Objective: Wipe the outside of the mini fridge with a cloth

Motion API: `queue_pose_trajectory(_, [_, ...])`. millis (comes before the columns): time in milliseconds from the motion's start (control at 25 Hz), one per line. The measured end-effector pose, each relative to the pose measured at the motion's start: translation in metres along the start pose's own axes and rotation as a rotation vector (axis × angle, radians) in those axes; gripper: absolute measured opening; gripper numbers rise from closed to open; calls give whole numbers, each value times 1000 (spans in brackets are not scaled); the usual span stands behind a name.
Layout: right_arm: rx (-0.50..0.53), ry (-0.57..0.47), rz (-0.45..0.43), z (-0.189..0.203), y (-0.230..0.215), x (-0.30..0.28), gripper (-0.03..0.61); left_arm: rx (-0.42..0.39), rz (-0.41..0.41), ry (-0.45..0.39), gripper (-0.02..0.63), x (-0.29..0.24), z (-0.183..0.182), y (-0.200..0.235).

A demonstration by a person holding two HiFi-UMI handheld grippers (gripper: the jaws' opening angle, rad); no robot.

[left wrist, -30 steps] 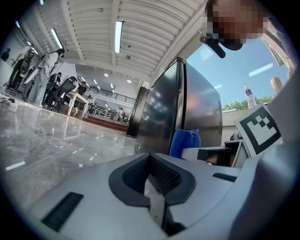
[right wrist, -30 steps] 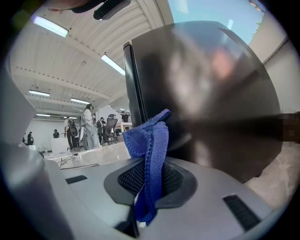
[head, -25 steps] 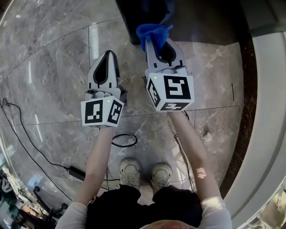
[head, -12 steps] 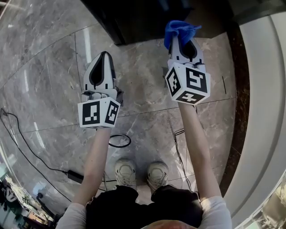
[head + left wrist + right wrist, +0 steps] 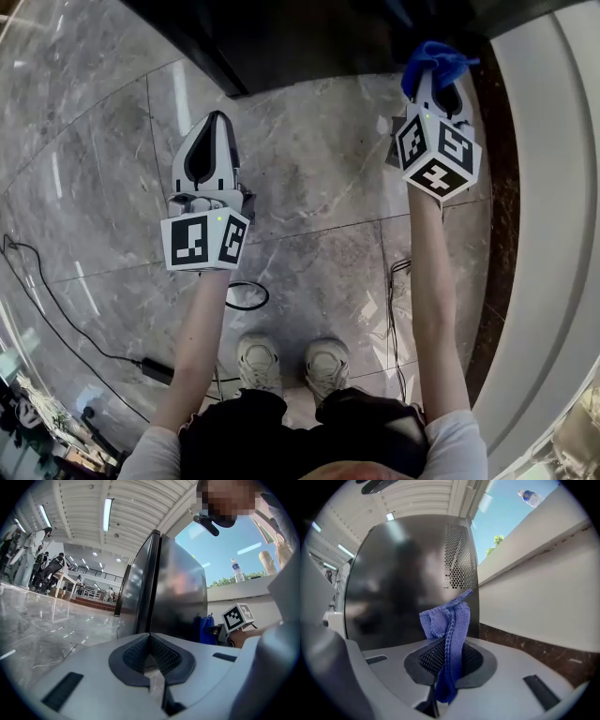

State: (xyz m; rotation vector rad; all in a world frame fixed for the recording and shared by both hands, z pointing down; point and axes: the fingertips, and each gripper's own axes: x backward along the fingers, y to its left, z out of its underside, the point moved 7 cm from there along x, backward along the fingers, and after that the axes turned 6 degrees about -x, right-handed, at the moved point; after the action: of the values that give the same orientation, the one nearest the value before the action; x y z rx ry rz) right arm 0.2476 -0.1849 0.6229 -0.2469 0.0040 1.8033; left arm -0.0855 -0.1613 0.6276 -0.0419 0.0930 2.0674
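The left gripper hung just short of the mini fridge's near corner, jaws pressed together on nothing. At the fridge's right-hand end, the right gripper had its jaws clamped tight on the blue cloth. The cloth stood up past the tips in a loose bunch, facing a dark fridge panel with a perforated vent. Whether the cloth was touching that panel was unclear, as the head view was too dark there.

The likeliest trouble was the narrow grip. Only a thin fold sat between the jaws, so drag across the panel, or a snag on the vent holes, could pull the cloth free. Pressing too far in could also bring the hard jaw tips against the finish. The pale wall right of the fridge left little room to swing.

Half a second before, the right gripper had been nearer the fridge's middle. It had since travelled right and forward to that end, while the left gripper had hardly shifted.
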Motion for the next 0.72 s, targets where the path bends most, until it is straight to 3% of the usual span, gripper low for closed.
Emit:
queue_pose_trajectory(120, [45, 1, 44, -3, -18, -3, 67, -6, 14, -2, 5, -2, -1, -7])
queue_pose_trajectory(520, [9, 11, 172, -8, -64, -14, 67, -13, 29, 4, 5, -2, 0, -12])
queue_pose_trajectory(720, [-95, -12, 131, -6, -48, 9, 67, -13, 7, 2, 5, 4, 3, -4])
